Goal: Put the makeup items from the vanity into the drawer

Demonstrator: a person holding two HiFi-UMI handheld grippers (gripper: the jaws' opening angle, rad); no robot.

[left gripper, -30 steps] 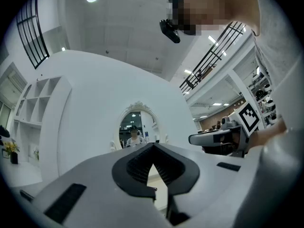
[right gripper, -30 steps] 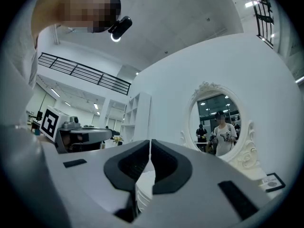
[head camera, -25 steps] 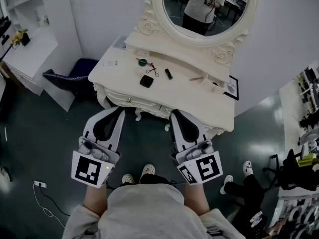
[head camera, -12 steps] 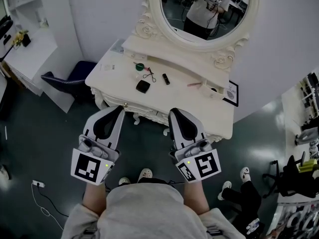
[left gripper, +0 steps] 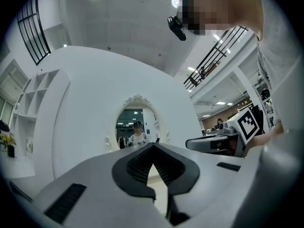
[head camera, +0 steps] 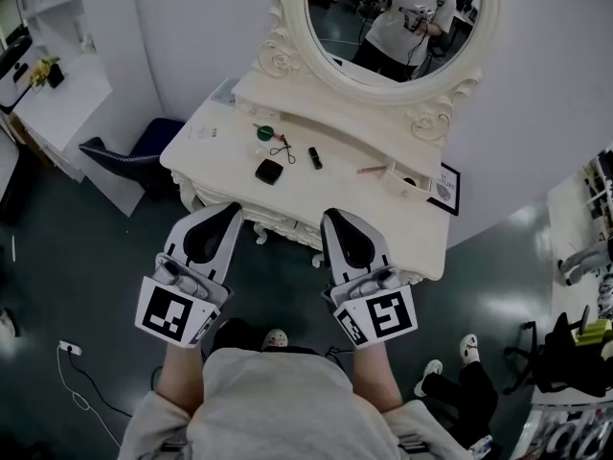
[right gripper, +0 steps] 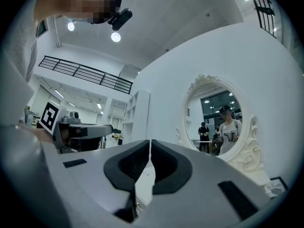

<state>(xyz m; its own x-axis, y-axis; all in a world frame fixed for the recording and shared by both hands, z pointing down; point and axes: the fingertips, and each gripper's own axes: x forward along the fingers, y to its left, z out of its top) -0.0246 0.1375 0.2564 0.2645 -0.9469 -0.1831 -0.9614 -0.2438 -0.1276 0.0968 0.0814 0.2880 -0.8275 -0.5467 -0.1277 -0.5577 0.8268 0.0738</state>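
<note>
The left tongs [head camera: 231,211] are pressed together and empty. They hang short of the counter's [head camera: 383,220] near edge, toward its left corner.

All the makeup lies on the left half of the counter, away from both tongs.
- **Green pot:** the small round green pot [head camera: 265,133] sits nearest the rear edge. It looks light and hard, and is probably slick, so pinch it across its sides.
- **Black compact:** the square black compact [head camera: 268,171] lies toward the near edge. It is flat, stiff and likely smooth-lidded, so grip two opposite edges, not the faces.
- **Wiry piece:** the thin black wiry piece [head camera: 282,148] lies between these two. It is too small to identify. It should be very light and may spring or snag.
- **Black tube:** the short black tube [head camera: 314,158] is rigid and apt to roll, so take it across the middle.

The right tongs [head camera: 333,218] are also closed on nothing, just short of the near edge at mid-width.

The pink pencil [head camera: 372,170] lies toward the right rear. It is thin and low, so it will need a careful pinch across its shaft.

Between the tongs, below the near edge, is the carved front [head camera: 285,230]. It looks shut.
</note>
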